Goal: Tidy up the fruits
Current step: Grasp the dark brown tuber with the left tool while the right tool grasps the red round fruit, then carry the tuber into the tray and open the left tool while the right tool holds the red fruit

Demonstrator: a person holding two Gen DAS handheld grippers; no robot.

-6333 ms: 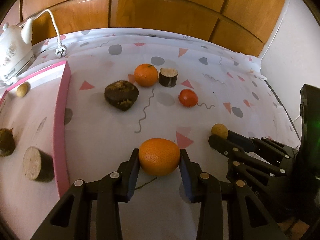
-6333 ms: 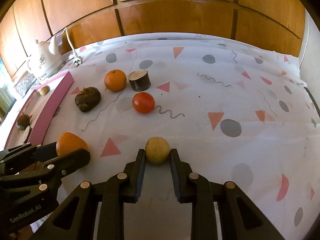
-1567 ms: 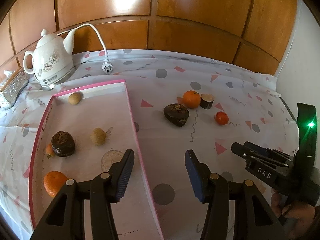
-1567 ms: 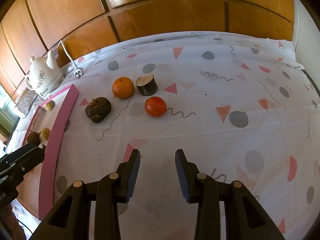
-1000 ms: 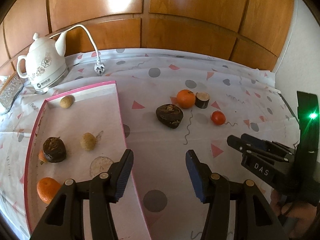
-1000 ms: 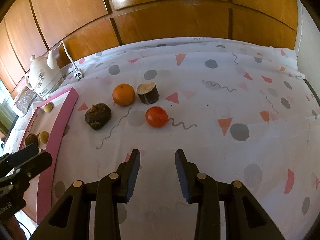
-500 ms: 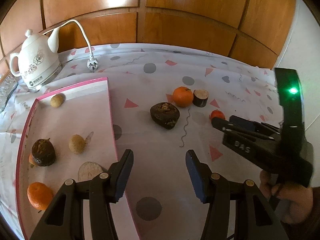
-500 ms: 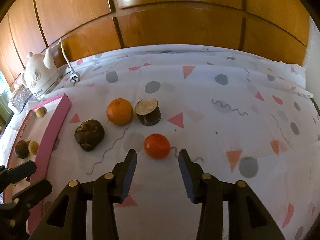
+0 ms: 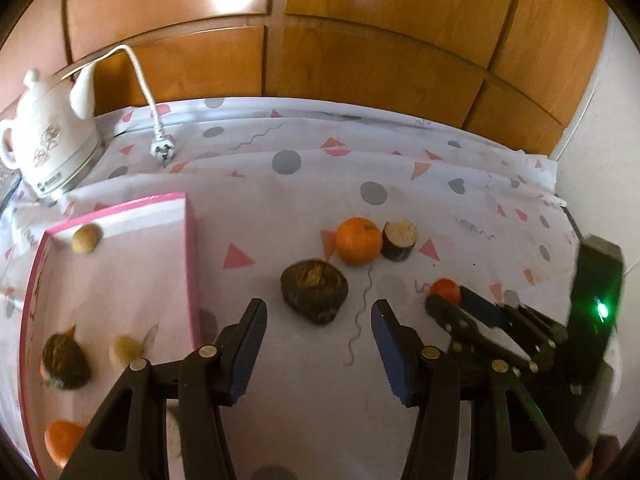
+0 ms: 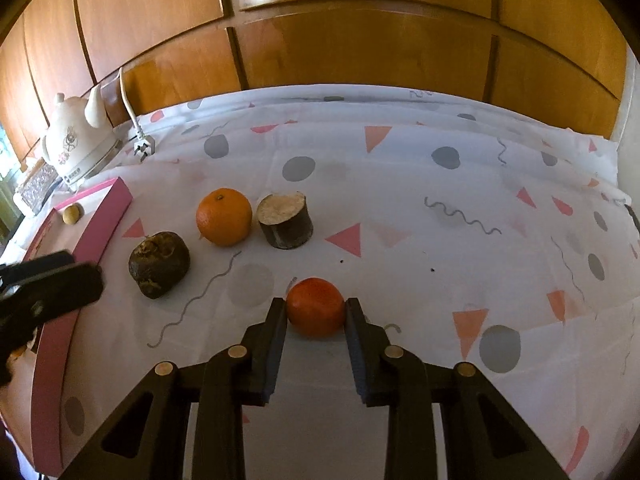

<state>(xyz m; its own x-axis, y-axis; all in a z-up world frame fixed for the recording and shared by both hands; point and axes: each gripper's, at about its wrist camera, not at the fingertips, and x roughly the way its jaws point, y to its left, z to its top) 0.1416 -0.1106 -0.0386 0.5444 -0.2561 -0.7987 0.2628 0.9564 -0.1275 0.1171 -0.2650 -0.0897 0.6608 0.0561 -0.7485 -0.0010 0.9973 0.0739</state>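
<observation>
My right gripper (image 10: 315, 312) has its fingers on both sides of a small red-orange fruit (image 10: 315, 306) resting on the tablecloth, pads touching it; the fruit also shows in the left wrist view (image 9: 445, 290). My left gripper (image 9: 319, 320) is open and empty, just short of a dark brown lumpy fruit (image 9: 314, 290). Behind it lie an orange (image 9: 358, 241) and a brown cut stump piece (image 9: 399, 239). The pink-rimmed tray (image 9: 191, 264) at left holds several fruits, among them an orange (image 9: 60, 442) and a dark fruit (image 9: 65, 359).
A white kettle (image 9: 48, 152) with its cord and plug (image 9: 163, 149) stands at the back left. Wooden panels (image 9: 360, 56) back the table. The right gripper's body (image 9: 520, 332) lies close to the right of my left gripper.
My right gripper has moved forward and closed around the red-orange fruit. My left gripper has moved forward toward the dark brown fruit and stays open.
</observation>
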